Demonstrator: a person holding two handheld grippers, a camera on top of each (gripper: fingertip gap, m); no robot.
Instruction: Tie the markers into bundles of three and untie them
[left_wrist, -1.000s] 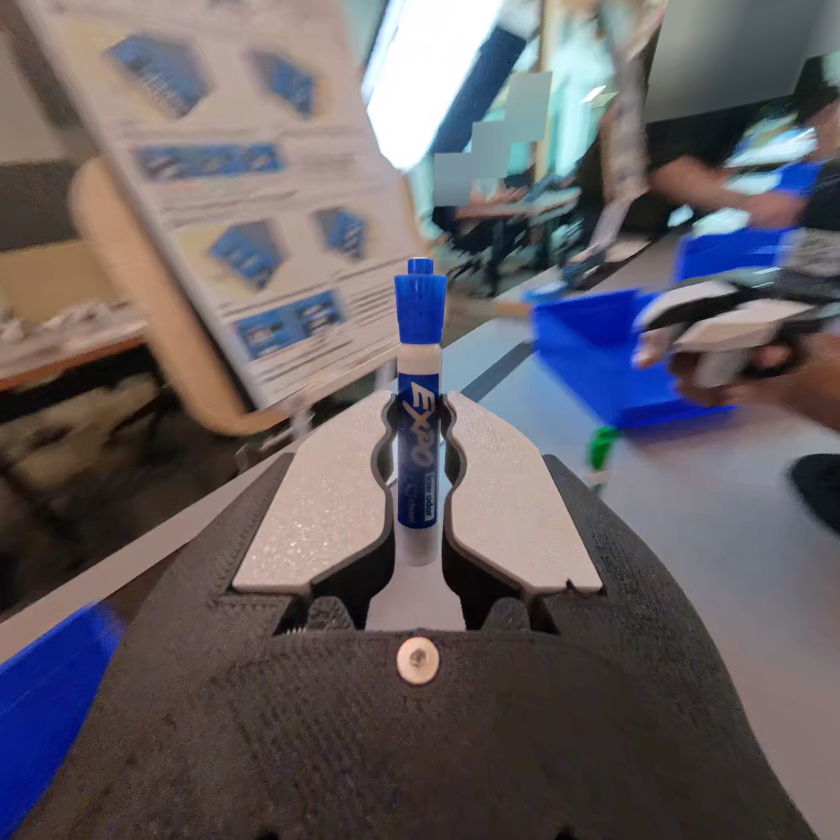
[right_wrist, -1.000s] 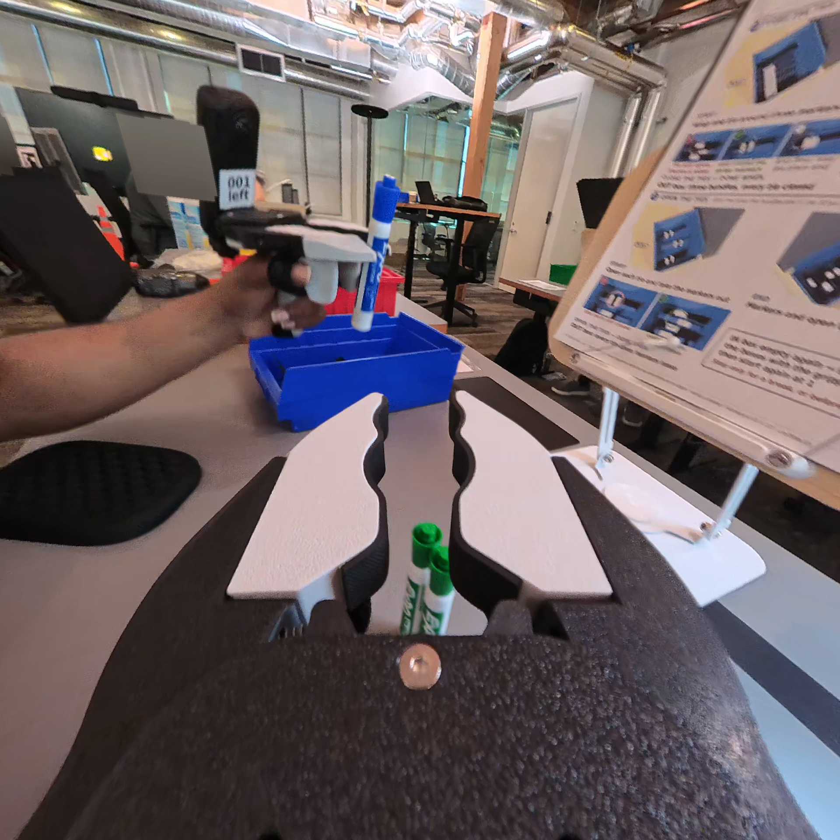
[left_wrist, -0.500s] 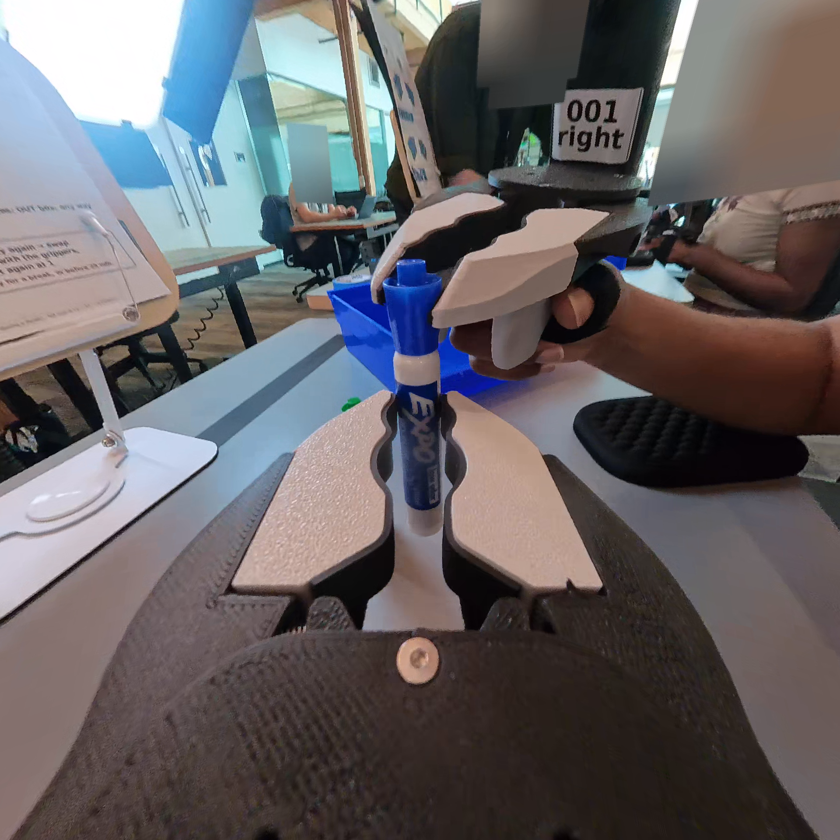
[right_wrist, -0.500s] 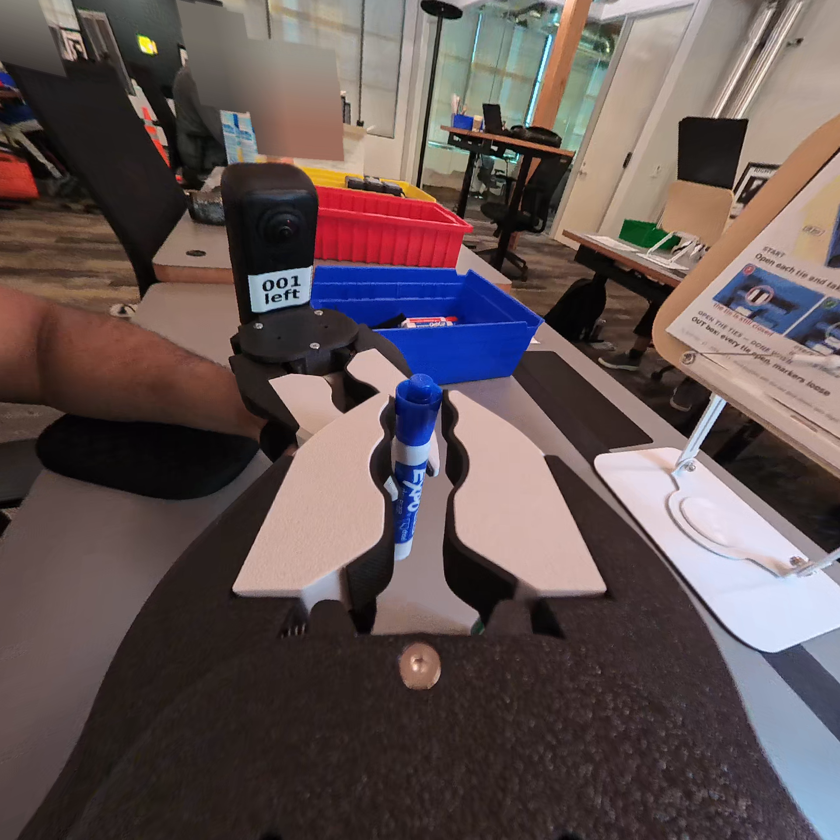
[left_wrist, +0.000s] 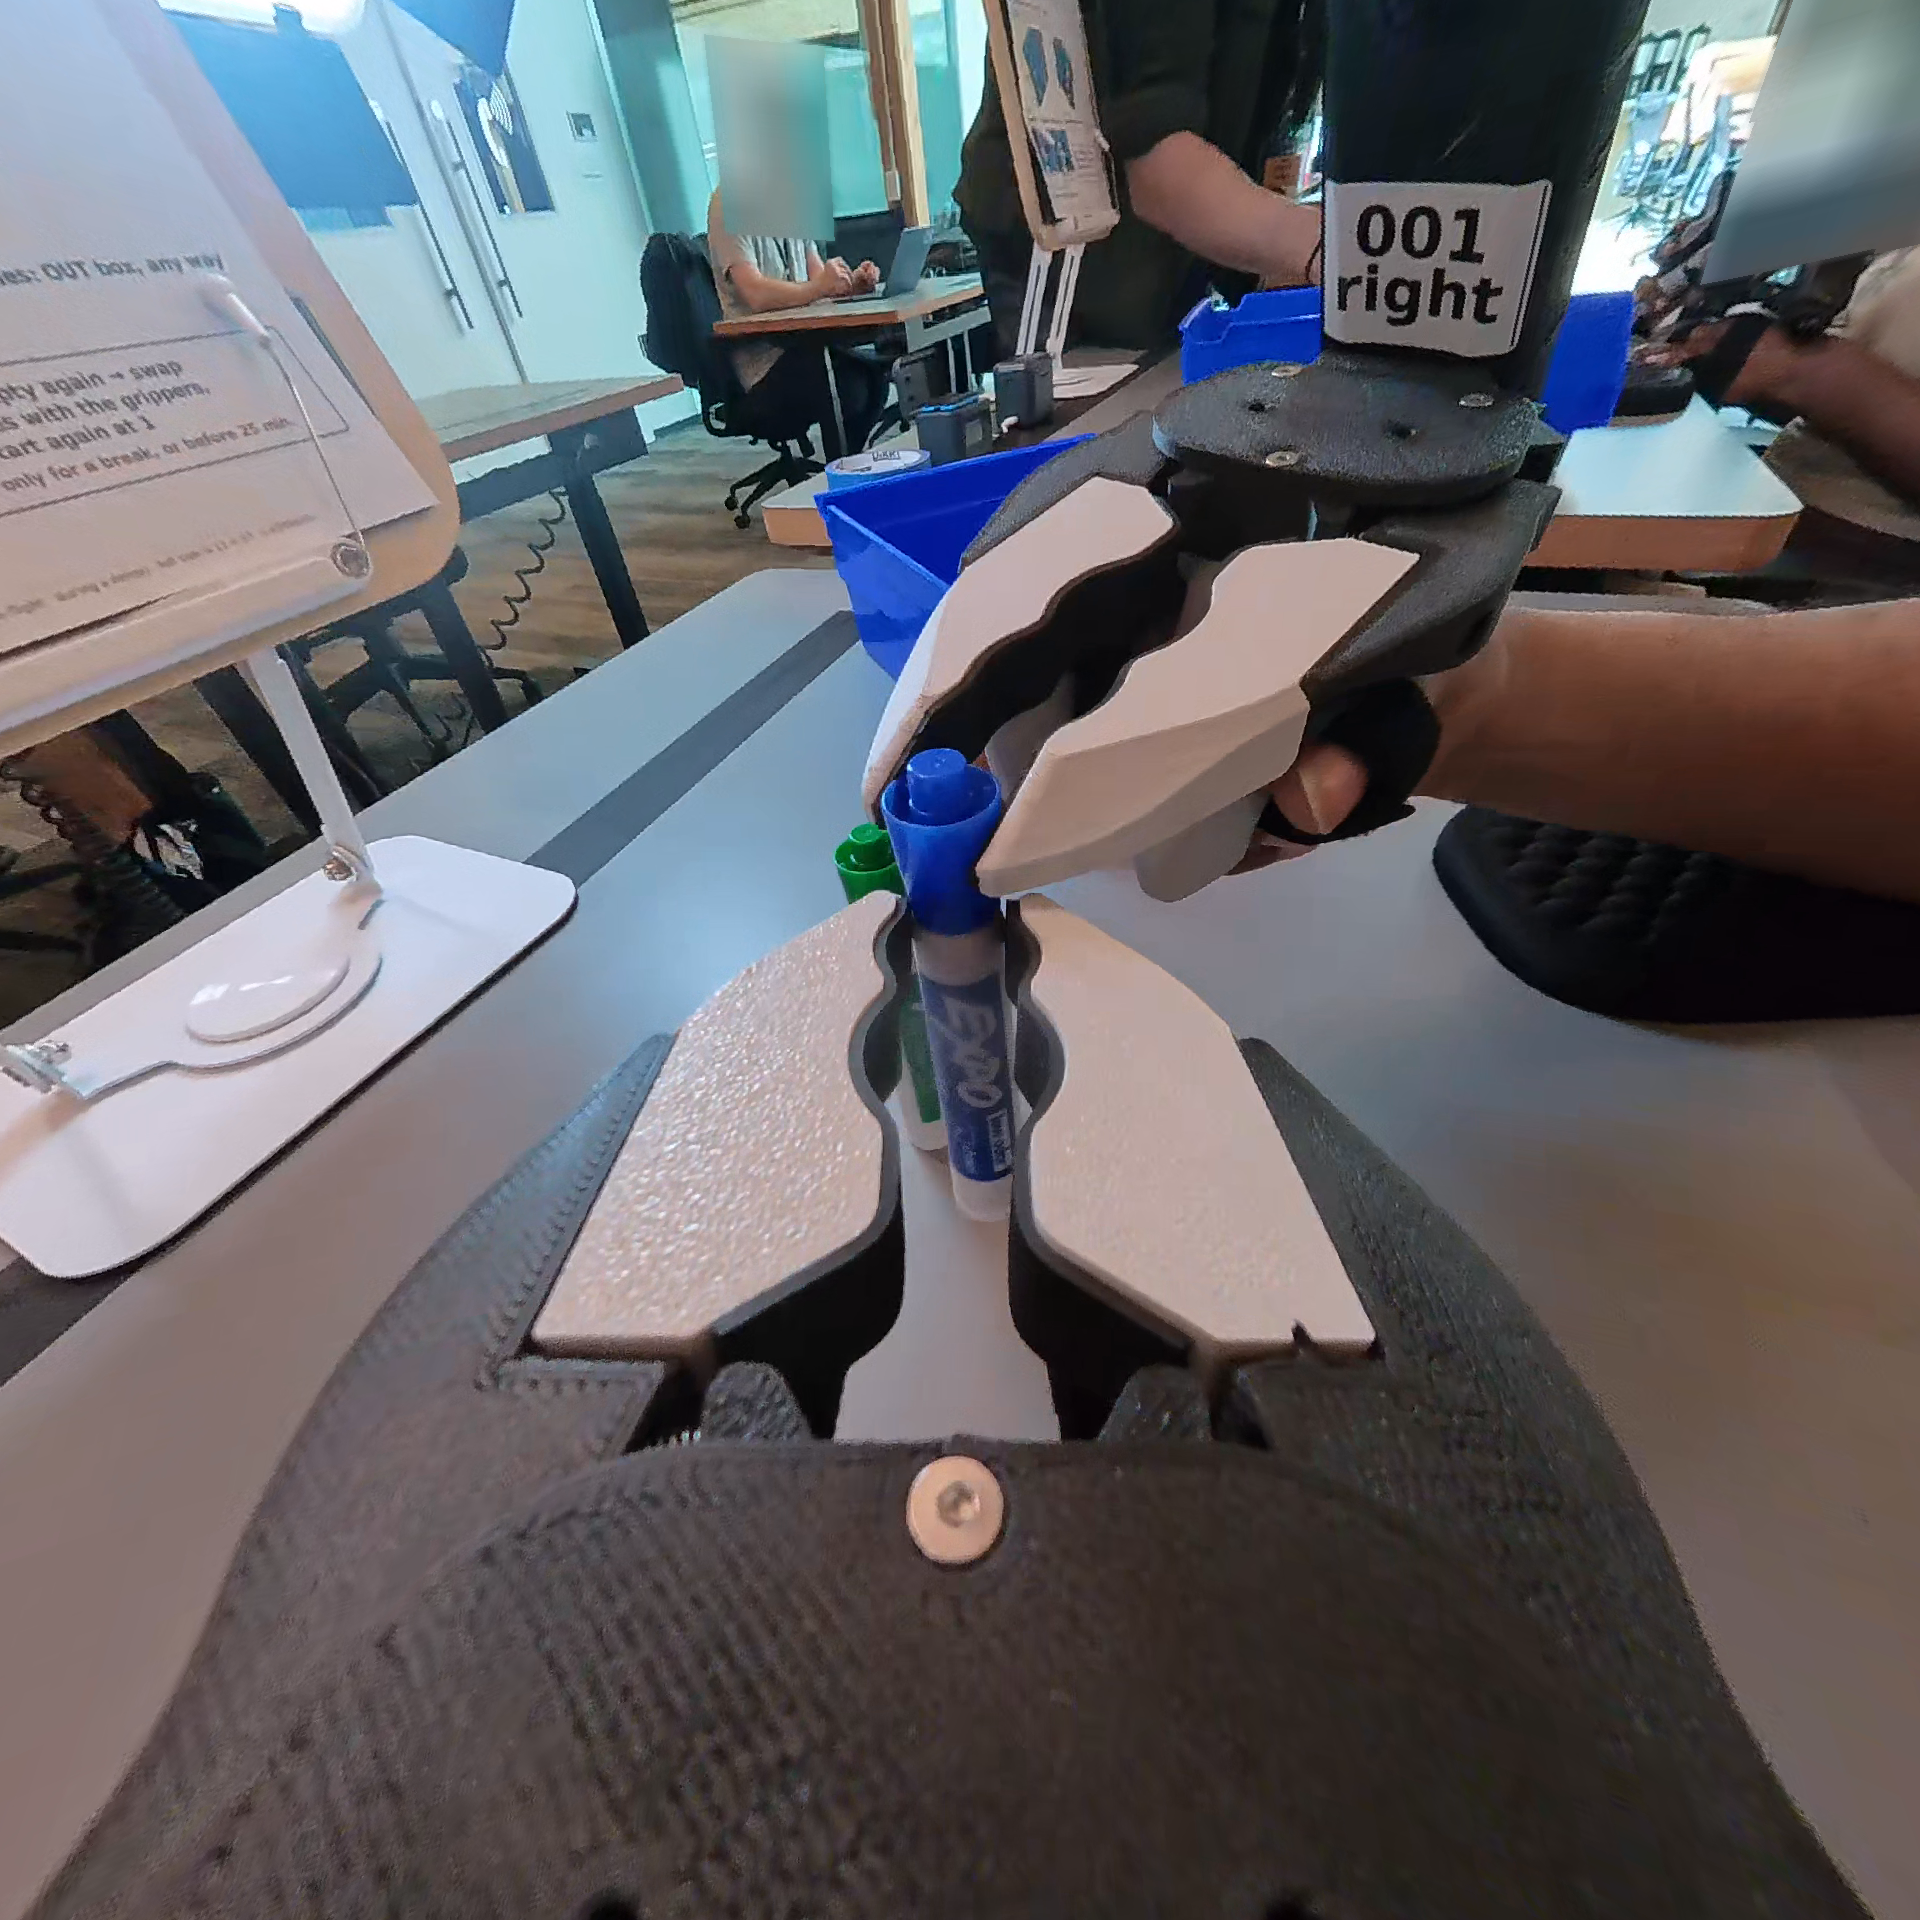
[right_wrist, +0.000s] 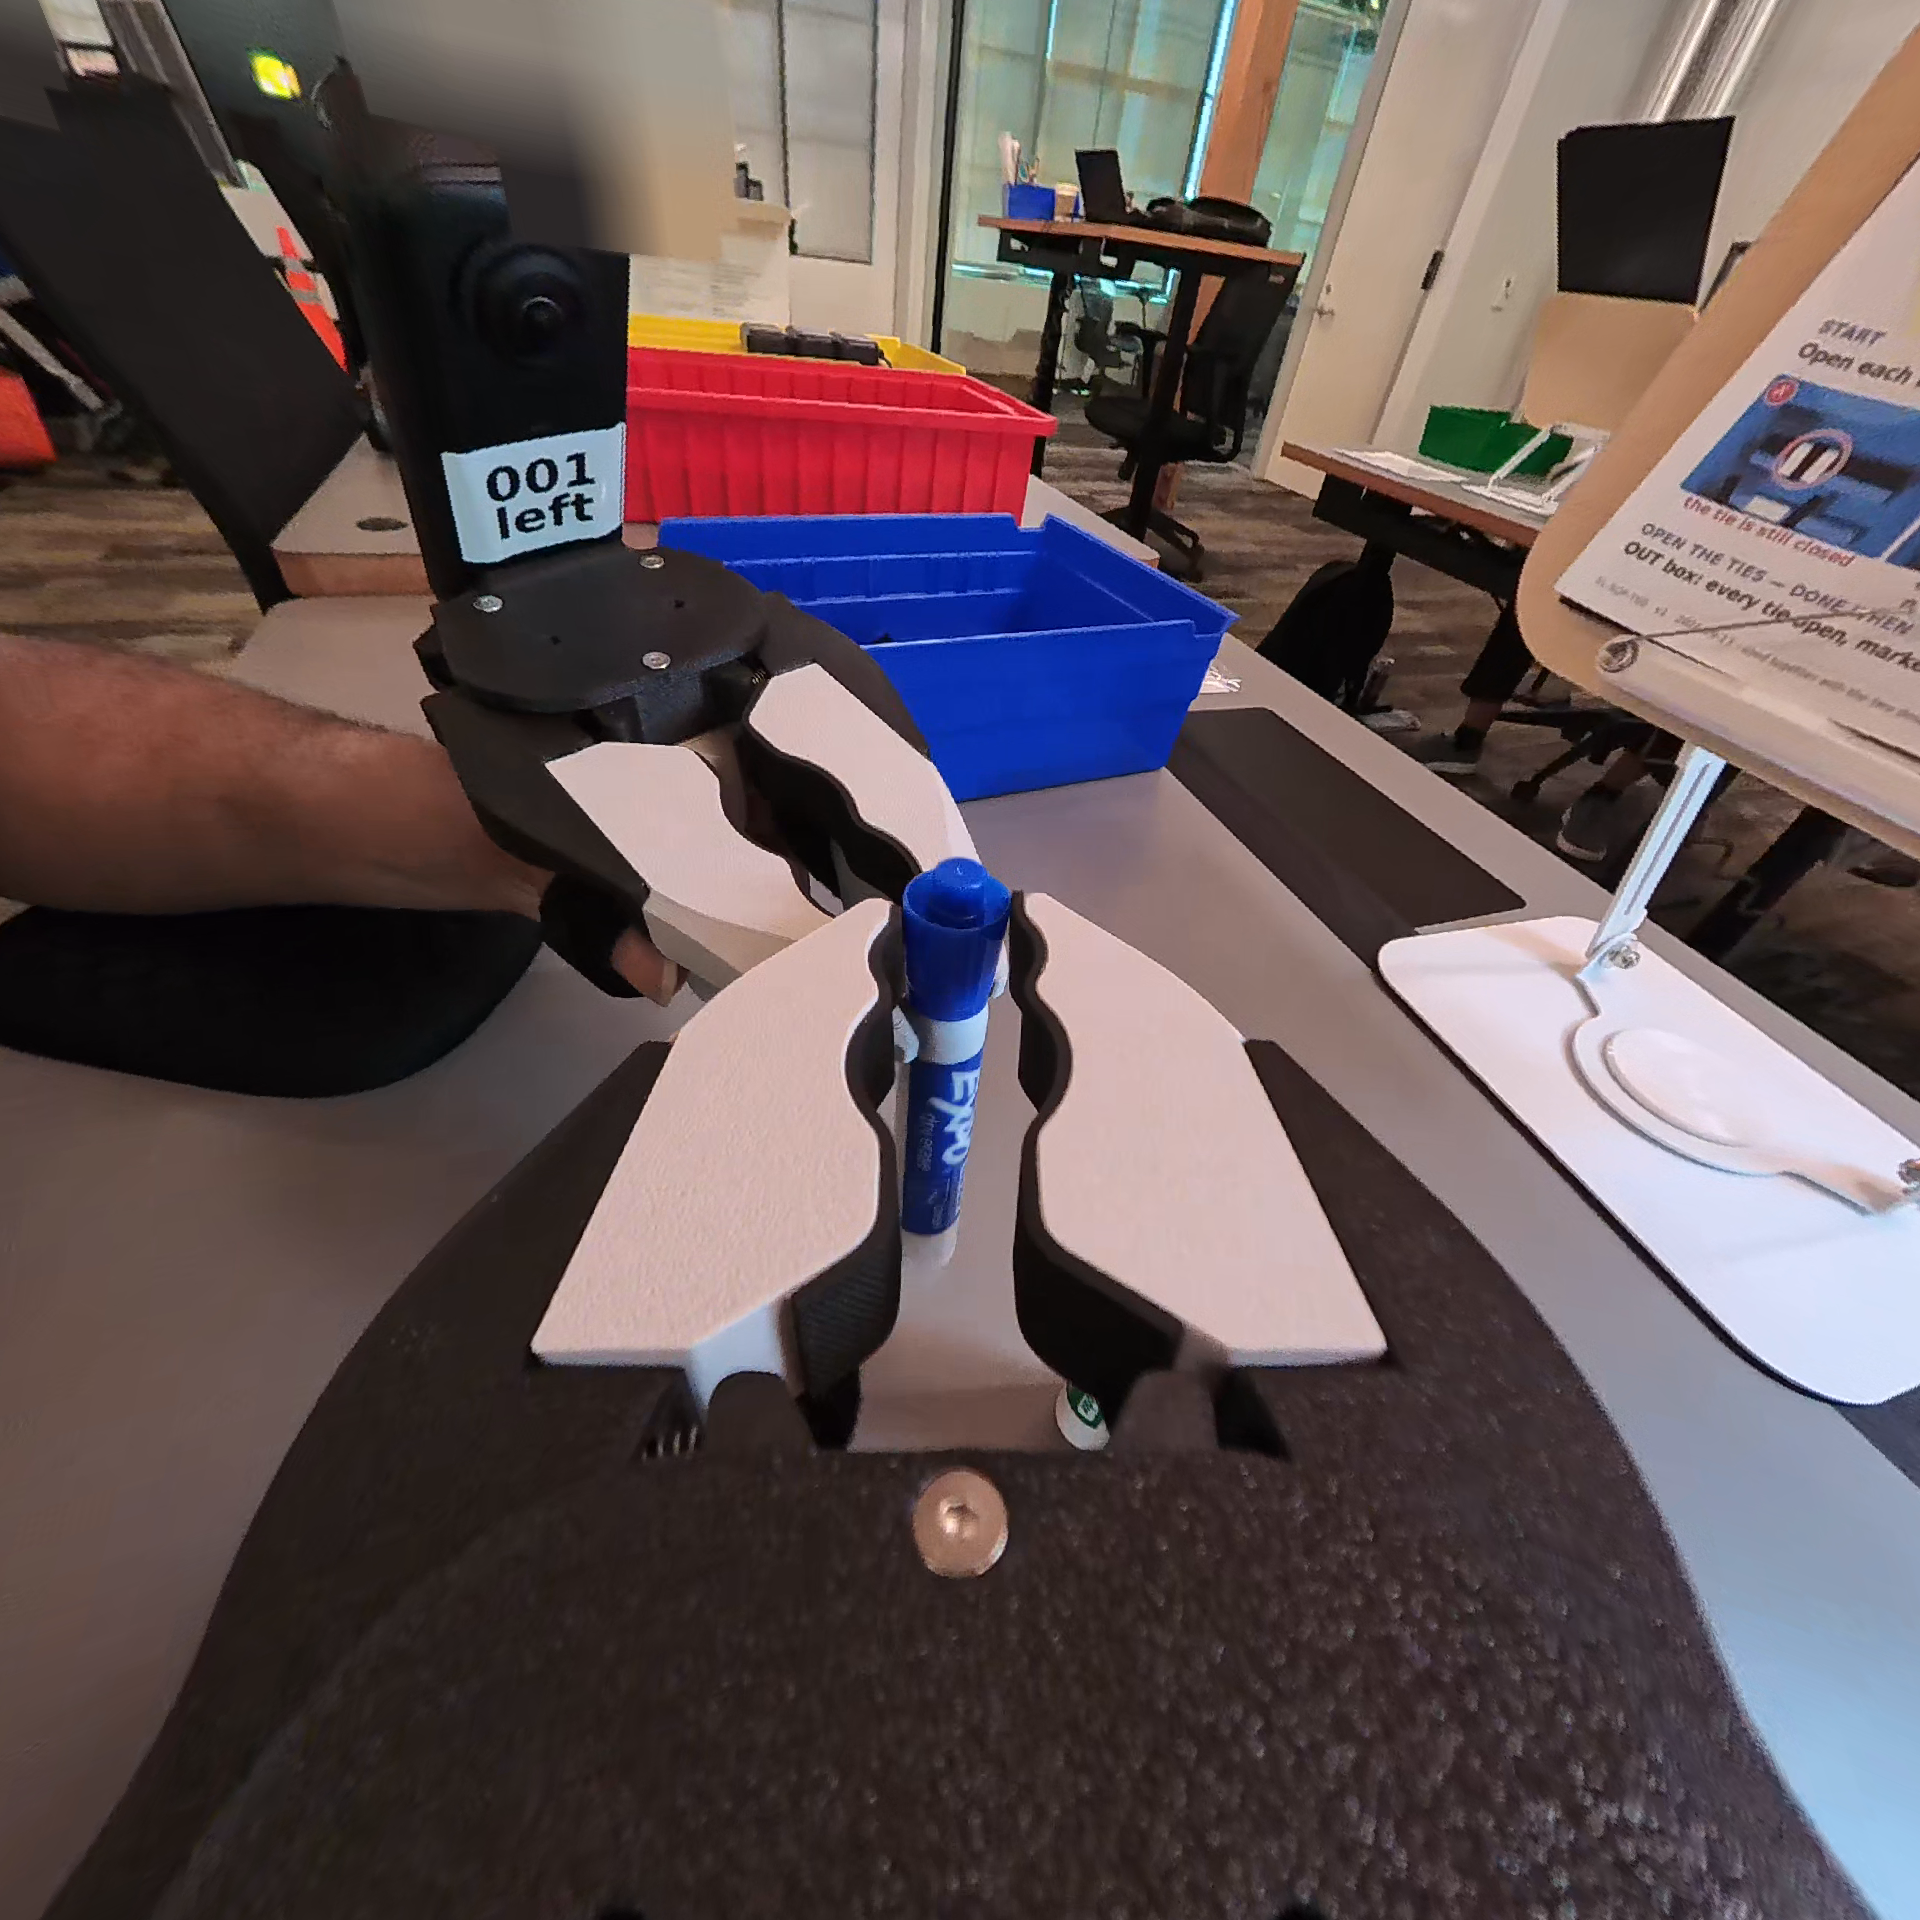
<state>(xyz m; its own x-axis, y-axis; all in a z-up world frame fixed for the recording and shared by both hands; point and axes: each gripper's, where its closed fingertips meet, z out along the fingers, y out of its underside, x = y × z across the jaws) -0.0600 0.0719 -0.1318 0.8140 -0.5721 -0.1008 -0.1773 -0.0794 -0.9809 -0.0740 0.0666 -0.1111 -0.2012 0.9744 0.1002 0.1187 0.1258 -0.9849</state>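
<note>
A blue marker (left_wrist: 961, 1049) stands upright in my left gripper (left_wrist: 954, 914), which is shut on its barrel. My right gripper (right_wrist: 954, 914) faces it head-on, and its fingertips press on both sides of the blue cap (right_wrist: 951, 935). In the left wrist view the right gripper (left_wrist: 935, 821) comes down from the upper right onto that cap. Two green markers (left_wrist: 864, 857) lie on the grey table just behind the blue one. One end of a green marker (right_wrist: 1081, 1408) shows under my right gripper.
A blue bin (right_wrist: 1039, 665) stands at the back of the table, with a red bin (right_wrist: 831, 436) behind it. An instruction board on a white stand (left_wrist: 260, 997) is to one side. A black wrist pad (left_wrist: 1683, 925) lies under the person's forearm.
My left gripper carried the blue marker over to the right gripper. My right gripper lifted off the green markers, and its fingers closed in around the blue cap.
</note>
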